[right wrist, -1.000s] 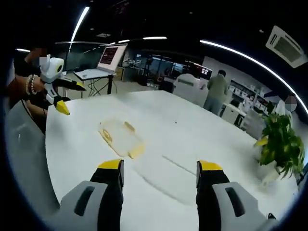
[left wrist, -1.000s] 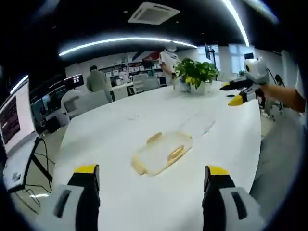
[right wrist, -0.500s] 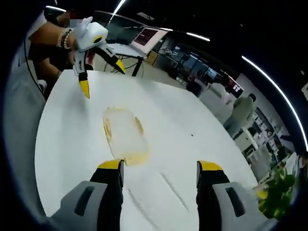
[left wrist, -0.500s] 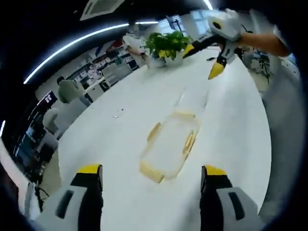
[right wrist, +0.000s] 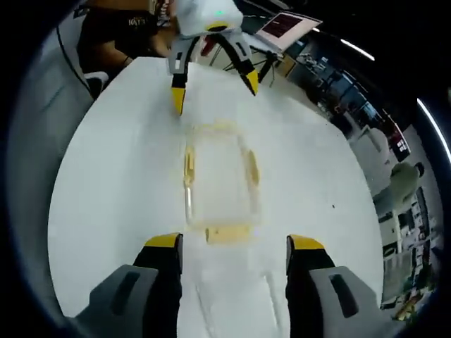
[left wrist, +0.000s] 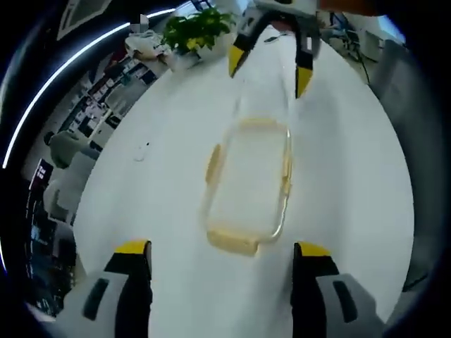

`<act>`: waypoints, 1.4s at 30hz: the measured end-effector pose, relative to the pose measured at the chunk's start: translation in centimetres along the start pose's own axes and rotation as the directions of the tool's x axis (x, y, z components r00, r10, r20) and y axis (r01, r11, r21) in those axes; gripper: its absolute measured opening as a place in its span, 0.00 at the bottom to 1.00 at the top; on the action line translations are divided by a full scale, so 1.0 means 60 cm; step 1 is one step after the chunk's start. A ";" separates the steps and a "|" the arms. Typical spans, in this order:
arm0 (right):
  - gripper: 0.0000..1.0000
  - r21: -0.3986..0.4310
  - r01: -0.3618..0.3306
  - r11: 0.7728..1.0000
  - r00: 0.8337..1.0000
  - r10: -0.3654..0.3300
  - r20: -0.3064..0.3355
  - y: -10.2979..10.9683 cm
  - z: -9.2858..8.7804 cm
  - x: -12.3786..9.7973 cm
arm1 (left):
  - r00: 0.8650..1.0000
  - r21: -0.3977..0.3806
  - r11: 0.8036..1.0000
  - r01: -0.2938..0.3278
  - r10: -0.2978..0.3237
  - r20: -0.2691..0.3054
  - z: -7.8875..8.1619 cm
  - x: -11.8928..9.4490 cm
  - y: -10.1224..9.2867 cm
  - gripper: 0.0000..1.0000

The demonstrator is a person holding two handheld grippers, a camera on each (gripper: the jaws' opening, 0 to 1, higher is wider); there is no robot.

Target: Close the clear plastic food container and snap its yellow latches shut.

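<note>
Clear plastic food container (left wrist: pixel 246 183) with yellow latches (left wrist: pixel 213 163) lying flat on the white surface (left wrist: pixel 141 204), between the two tools. Left tool (left wrist: pixel 220 248), jaws spread wide and empty, poised at one short end of the container; right tool (right wrist: pixel 230 243), likewise wide apart and holding nothing, at the opposite end. A potted plant (left wrist: pixel 194 32) stands at the far edge in the left gripper view.
</note>
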State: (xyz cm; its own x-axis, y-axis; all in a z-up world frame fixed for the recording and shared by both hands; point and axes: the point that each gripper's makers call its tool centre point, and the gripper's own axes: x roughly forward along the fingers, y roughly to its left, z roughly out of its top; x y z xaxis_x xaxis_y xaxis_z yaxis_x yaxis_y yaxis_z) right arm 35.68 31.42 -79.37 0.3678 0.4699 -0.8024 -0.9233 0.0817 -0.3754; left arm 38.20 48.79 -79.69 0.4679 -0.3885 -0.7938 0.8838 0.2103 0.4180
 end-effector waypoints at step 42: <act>0.64 0.087 -0.380 0.921 0.888 0.389 -0.245 -0.002 -0.046 0.101 | 0.878 0.038 0.891 0.453 -0.438 -0.190 -0.031 0.088 -0.020 0.72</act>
State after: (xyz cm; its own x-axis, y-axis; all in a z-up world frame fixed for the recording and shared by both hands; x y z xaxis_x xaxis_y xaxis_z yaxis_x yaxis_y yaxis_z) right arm 38.29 31.84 -85.45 -0.0058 0.2334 -0.9724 -0.9996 -0.0273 -0.0006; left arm 39.61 48.15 -85.21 0.0226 -0.2627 -0.9646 0.9993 -0.0225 0.0296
